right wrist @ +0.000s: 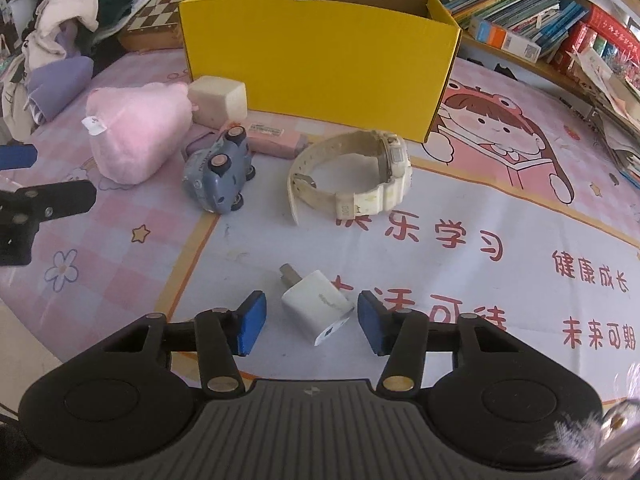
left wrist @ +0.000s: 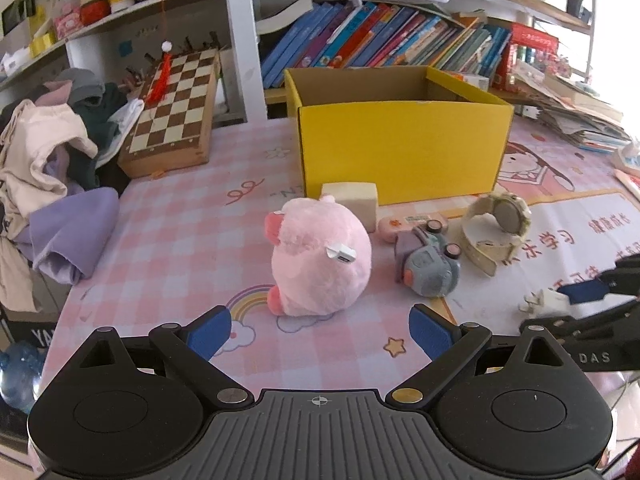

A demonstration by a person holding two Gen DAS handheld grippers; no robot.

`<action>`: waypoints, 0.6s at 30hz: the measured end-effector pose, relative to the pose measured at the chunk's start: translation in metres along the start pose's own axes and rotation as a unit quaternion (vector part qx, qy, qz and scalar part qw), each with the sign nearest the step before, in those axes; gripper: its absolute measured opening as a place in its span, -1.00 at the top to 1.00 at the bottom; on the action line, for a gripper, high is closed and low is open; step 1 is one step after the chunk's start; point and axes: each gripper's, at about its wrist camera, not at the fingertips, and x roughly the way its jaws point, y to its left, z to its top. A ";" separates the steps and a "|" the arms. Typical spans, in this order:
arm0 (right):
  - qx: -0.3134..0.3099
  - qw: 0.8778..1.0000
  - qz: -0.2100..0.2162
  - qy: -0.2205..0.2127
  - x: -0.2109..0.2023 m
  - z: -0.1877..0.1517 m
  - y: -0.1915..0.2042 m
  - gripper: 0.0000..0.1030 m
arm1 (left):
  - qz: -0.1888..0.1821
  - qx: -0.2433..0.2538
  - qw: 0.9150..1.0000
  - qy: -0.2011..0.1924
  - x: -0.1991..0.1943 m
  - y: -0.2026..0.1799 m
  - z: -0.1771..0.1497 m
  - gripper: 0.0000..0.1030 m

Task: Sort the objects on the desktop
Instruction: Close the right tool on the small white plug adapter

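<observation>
I take the yellow box as my landmark; it stands open-topped at the back of the pink mat. Far left of the box lies a heap of clothes, with a chessboard leaning just right of it. In front of the box's left corner I see the pink plush, and a cream block sits behind it, touching the box's front wall. My left gripper hangs before the plush with its blue pads spread wide, released, nothing between them. Right of the plush, still in front of the box, a grey toy car lies on its side, and a pink case lies between car and box. Further right the white watch rests on the mat near the box's right front corner. Well in front of the box, nearest me, the white charger lies on the mat between the pads of my right gripper; the jaws are apart, both pads clear of the charger, so it is released too. Books fill the shelf behind the box.
</observation>
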 end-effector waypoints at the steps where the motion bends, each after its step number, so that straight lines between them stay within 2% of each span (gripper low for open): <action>1: 0.001 1.000 0.000 0.001 0.001 0.001 -0.002 0.09 | 0.000 -0.004 1.000 0.002 0.003 0.000 0.001 -0.89; 10: -0.011 1.000 0.016 0.008 0.008 0.008 -0.007 0.25 | 0.004 -0.020 1.000 0.000 0.024 0.004 0.012 -0.86; 18: -0.022 0.999 0.033 0.012 0.010 0.011 -0.012 0.26 | 0.005 -0.033 0.999 -0.003 0.039 0.008 0.019 -0.76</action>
